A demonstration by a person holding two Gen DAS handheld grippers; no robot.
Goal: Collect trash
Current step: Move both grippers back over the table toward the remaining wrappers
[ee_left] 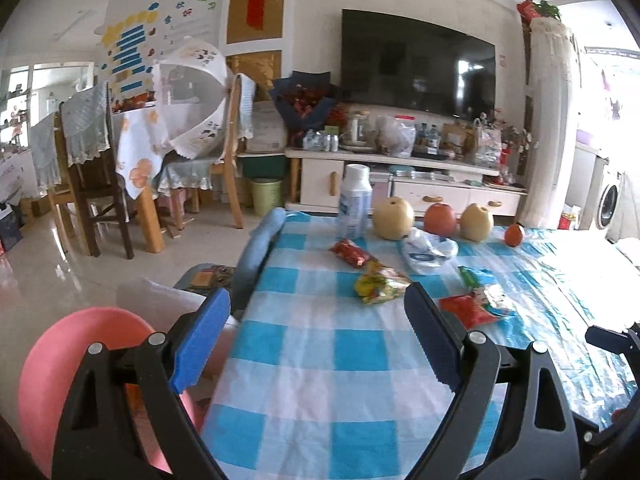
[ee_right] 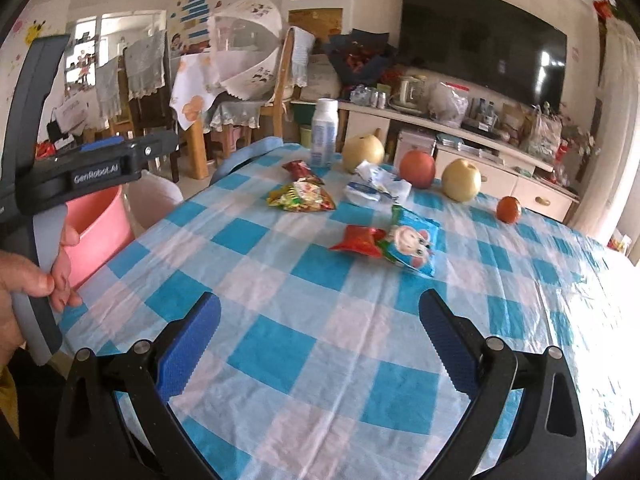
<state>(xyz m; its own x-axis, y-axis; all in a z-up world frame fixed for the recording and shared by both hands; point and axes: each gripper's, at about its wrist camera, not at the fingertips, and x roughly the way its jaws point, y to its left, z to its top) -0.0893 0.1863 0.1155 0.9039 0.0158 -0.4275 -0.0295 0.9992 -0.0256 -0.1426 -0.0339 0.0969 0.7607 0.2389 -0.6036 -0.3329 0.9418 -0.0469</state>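
Note:
Several snack wrappers lie on the blue-checked tablecloth (ee_left: 320, 360): a red one (ee_left: 352, 252), a yellow one (ee_left: 380, 286), a crumpled white bag (ee_left: 428, 252) and a red, green and blue packet (ee_left: 476, 300). My left gripper (ee_left: 316, 300) is open and empty over the table's left edge, short of the yellow wrapper. A pink bin (ee_left: 80, 360) stands below it on the left. My right gripper (ee_right: 320, 302) hangs open and empty above the cloth (ee_right: 280, 360), near side of the red and blue packet (ee_right: 396, 240). The yellow wrapper (ee_right: 302, 198) and white bag (ee_right: 376, 186) lie farther back.
A white bottle (ee_left: 354, 200), two pears (ee_left: 393, 218) (ee_left: 476, 222), an apple (ee_left: 440, 218) and a small orange (ee_left: 514, 235) line the table's far edge. A hand (ee_right: 24, 280) grips the other tool's handle beside the pink bin (ee_right: 100, 224). Chairs and a TV cabinet stand beyond.

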